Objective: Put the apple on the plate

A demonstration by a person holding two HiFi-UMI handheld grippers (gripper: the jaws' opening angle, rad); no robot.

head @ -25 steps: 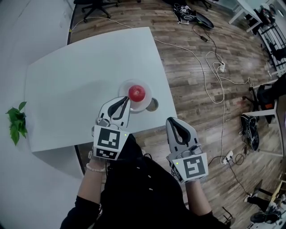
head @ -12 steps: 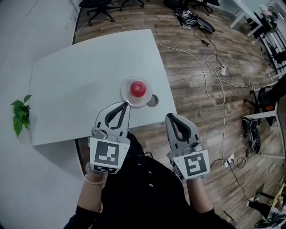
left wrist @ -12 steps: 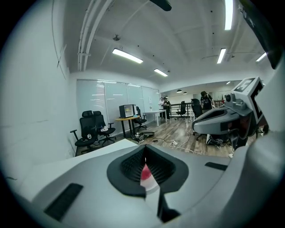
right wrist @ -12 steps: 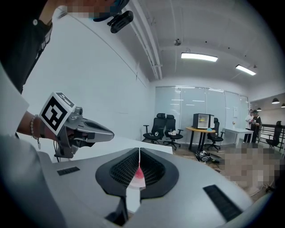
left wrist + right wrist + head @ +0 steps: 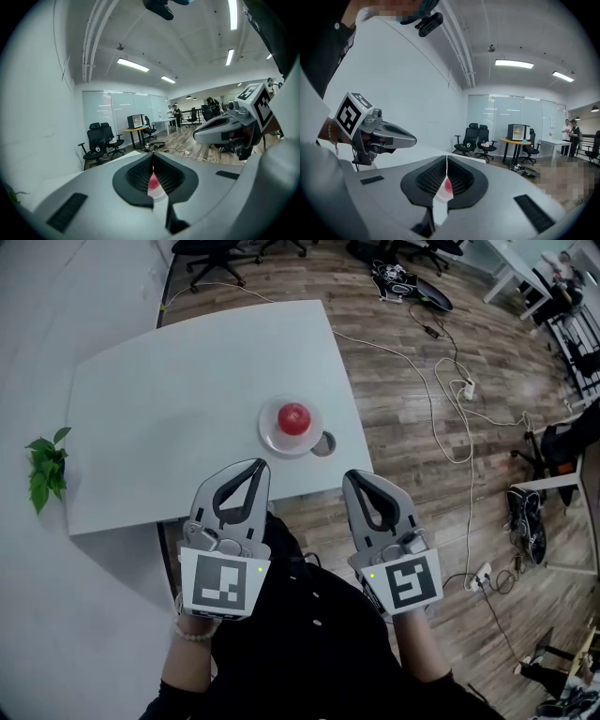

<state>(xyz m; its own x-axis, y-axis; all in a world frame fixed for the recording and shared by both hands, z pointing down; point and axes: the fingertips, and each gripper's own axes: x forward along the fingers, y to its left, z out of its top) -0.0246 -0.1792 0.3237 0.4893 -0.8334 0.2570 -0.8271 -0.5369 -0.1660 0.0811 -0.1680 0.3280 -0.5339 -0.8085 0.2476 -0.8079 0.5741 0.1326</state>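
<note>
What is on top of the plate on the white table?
One red apple sits on the plate, near its middle. Nothing else shows on the rim around it. The plate's centre is hidden under the apple.

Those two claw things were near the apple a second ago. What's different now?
The left gripper has drawn back from the plate toward the person, shut and empty. Nothing was grabbed or let go. The apple still sits on the plate on the white table, and the right gripper stays shut, off the table's near edge.
</note>
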